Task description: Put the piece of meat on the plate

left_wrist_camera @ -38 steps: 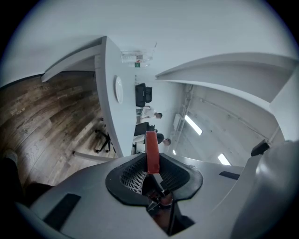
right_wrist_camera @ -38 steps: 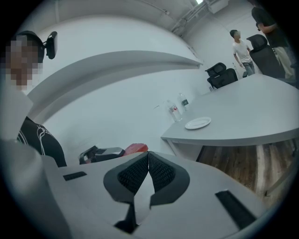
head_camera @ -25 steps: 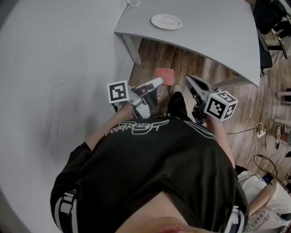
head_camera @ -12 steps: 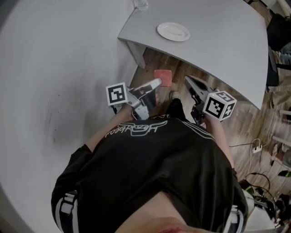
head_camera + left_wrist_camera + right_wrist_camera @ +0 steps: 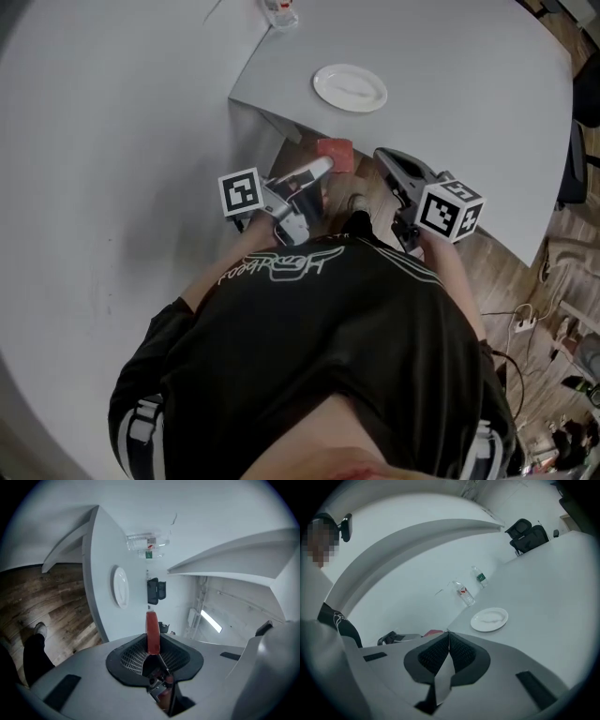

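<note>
Soft, even light on the table (image 5: 469, 112) round the plate (image 5: 350, 87); dim shadow beneath it. A strip lamp (image 5: 210, 621) glows beyond the plate. Gripper views bend and darken at their rims

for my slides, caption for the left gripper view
Left gripper shut on the red piece of meat, white plate on the grey table ahead

The curved grey table (image 5: 469, 84) occupies the upper right of the head view. Wood-plank floor (image 5: 516, 286) lies at right, carrying cables (image 5: 521, 321). Black office chairs (image 5: 534, 535) stand upper right in the right gripper view.
</note>
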